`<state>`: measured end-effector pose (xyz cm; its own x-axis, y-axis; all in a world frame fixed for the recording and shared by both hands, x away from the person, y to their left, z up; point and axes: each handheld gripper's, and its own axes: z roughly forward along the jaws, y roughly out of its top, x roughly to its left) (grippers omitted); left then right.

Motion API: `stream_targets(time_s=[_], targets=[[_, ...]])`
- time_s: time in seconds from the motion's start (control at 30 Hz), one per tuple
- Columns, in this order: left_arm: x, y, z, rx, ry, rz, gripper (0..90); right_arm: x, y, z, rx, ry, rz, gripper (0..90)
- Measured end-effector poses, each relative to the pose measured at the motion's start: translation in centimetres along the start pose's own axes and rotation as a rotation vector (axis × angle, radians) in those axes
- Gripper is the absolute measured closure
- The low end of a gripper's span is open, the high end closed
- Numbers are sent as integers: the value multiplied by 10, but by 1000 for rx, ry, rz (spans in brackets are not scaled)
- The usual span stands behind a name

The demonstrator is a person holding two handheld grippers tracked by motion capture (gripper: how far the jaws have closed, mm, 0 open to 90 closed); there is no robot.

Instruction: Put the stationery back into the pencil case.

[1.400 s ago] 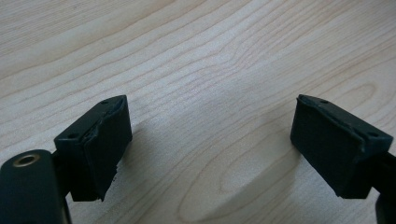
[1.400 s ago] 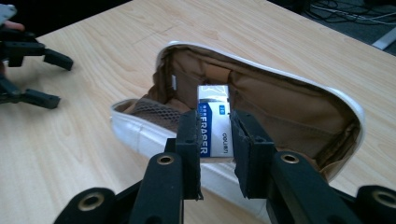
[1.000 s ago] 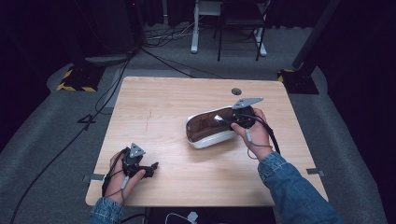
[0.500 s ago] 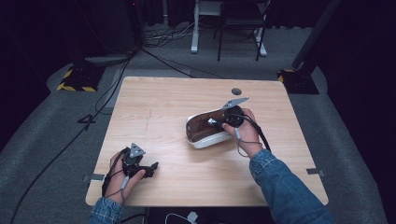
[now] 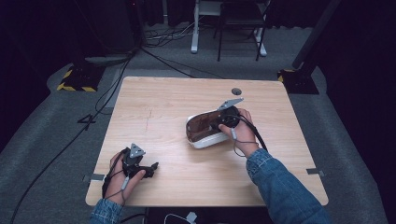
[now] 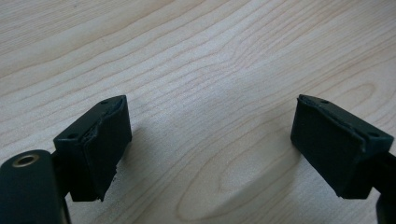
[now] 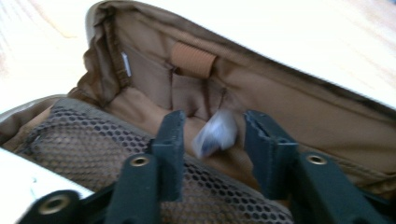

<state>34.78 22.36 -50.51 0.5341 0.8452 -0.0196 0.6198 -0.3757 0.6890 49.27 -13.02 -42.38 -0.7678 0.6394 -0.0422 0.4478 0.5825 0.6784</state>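
A white pouch (image 5: 201, 135) with a brown lining (image 7: 299, 98) lies open on the wooden table (image 5: 163, 98), right of centre. My right gripper (image 5: 220, 122) reaches into its mouth, above the brown mesh pocket (image 7: 84, 140). Its jaws have just been opening. A small, blurred, pale bluish object (image 7: 215, 133) sits loose between the right gripper (image 7: 212, 128) jaws, with a gap beside it. My left gripper (image 5: 152, 168) rests near the table's front left corner. In the left gripper view it (image 6: 210, 140) stands open over bare wood.
A small round grommet (image 5: 236, 91) sits in the tabletop behind the pouch. Cables (image 5: 65, 149) trail over the grey floor at the left. Desk and chair legs (image 5: 224, 42) and black stand bases (image 5: 299, 79) stand beyond the far edge.
My right hand has moved left and down, bringing its gripper deeper into the pouch's opening. The left hand and its gripper have stayed where they were.
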Motion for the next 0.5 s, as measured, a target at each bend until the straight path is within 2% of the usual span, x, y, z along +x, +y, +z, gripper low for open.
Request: stream_targets(time_s=[0.17,0.5], targets=[[0,0,0,0,-2,-3,128,0,0,-5,-25,-13,-3,486],[0,1,2,3,-6,0,113,0,-9,-28,-83,-32,4,458]])
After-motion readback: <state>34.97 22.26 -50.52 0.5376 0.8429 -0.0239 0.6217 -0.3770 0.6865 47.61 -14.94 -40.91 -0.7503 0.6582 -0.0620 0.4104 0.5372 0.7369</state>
